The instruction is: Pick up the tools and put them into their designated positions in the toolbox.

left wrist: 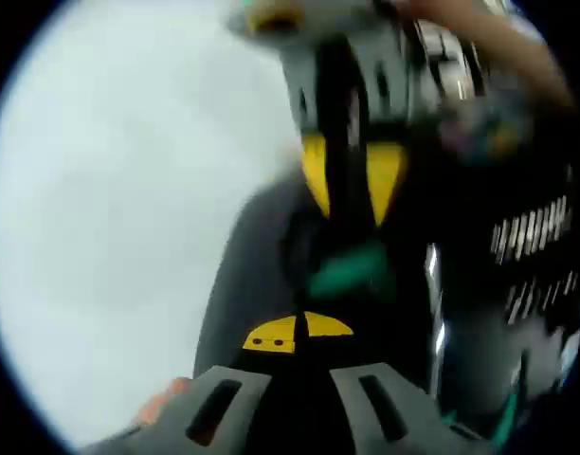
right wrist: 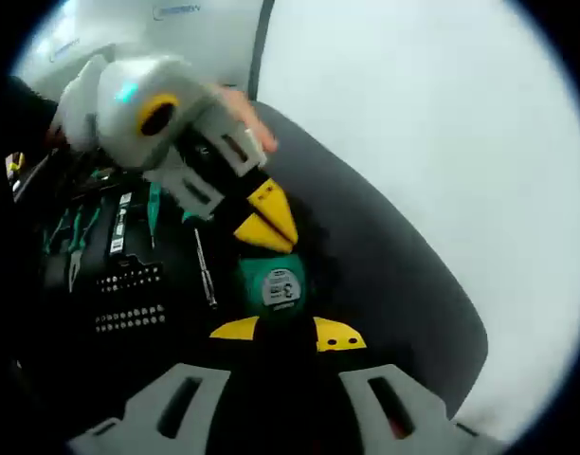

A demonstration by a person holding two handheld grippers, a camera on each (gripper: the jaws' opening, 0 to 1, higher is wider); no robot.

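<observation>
A green tape measure (right wrist: pixel 277 284) with a round white label lies on the dark inside of the open toolbox (right wrist: pixel 404 284). It sits just beyond my right gripper (right wrist: pixel 287 334), which is open, its yellow tips to either side and nothing held. My left gripper (right wrist: pixel 263 220) comes in from the upper left, held by a hand, its yellow tips together just above the tape measure. In the left gripper view everything is blurred. There my left gripper (left wrist: pixel 299 334) looks shut and empty. The tape measure (left wrist: pixel 352 270) lies between it and my right gripper (left wrist: pixel 349 180).
The toolbox's left half holds green-handled pliers (right wrist: pixel 70 237), a screwdriver (right wrist: pixel 154 210) and rows of bits (right wrist: pixel 129 296). More bits (left wrist: pixel 532 237) show at the right of the left gripper view. The case rests on a white tabletop (right wrist: pixel 442 123), with open room beyond its grey rim.
</observation>
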